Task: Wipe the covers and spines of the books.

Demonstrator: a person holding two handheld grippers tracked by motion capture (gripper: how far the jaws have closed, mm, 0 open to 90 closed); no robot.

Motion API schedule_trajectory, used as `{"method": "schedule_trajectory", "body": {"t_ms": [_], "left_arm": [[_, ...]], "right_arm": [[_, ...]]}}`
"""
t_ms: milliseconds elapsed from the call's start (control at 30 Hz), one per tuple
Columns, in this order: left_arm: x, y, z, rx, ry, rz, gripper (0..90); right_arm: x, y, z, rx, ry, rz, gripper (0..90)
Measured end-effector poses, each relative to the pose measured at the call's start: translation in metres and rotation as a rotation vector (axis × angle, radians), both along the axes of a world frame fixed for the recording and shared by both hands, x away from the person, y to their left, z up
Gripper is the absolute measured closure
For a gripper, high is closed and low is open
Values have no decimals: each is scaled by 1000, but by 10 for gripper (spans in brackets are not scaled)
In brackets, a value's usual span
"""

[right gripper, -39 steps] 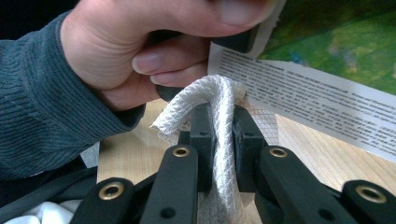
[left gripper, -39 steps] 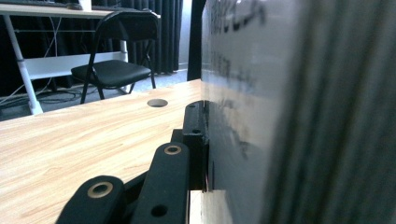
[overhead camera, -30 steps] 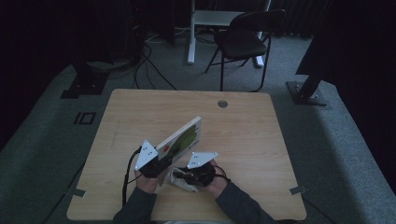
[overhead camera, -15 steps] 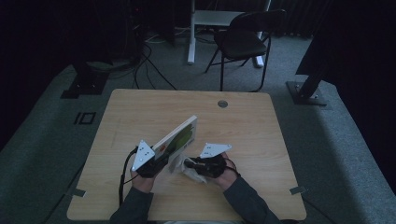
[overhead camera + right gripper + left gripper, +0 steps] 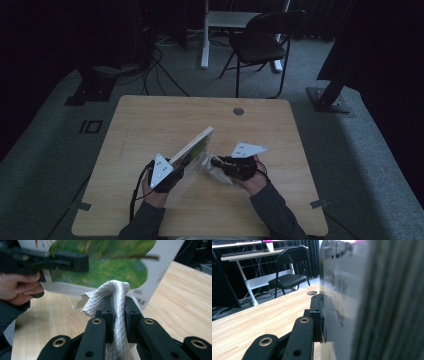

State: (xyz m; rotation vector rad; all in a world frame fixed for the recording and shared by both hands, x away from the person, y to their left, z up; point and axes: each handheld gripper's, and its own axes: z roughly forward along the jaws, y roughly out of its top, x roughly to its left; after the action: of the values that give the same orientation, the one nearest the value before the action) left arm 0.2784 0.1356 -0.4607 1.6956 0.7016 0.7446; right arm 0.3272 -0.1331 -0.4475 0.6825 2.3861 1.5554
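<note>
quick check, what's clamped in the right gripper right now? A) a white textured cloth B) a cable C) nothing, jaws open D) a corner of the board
A: in the right gripper view the right gripper has its jaws shut on a bunched white textured cloth, while the board with the green picture is held on edge by the left gripper.

We record the cloth (image 5: 113, 293) as white with a woven diamond pattern. The book (image 5: 105, 262) has a green cover picture bordered white at its 3 o'clock side. Both grippers' jaws are black, with brass-coloured rivets. The table (image 5: 150, 120) is pale wood grain; the chair (image 5: 260, 42) black.
</note>
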Motion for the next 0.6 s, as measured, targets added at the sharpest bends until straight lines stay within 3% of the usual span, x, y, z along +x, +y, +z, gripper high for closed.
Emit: {"method": "schedule_trajectory", "body": {"t_ms": [67,267,367,600], "left_arm": [[0,-1,0,11,-5,1,780],[-4,-10,-3,94,-37,6,780],[-4,-12,-4,111,-47,7,779],[-9,-22,-6,203,-95,21,780]], "right_arm": [[0,-1,2,1,-4,-4,816],[2,-16,20,12,-46,-35,816],[2,-21,28,14,-67,-43,816],[3,-29,43,33,-101,-61,816]]}}
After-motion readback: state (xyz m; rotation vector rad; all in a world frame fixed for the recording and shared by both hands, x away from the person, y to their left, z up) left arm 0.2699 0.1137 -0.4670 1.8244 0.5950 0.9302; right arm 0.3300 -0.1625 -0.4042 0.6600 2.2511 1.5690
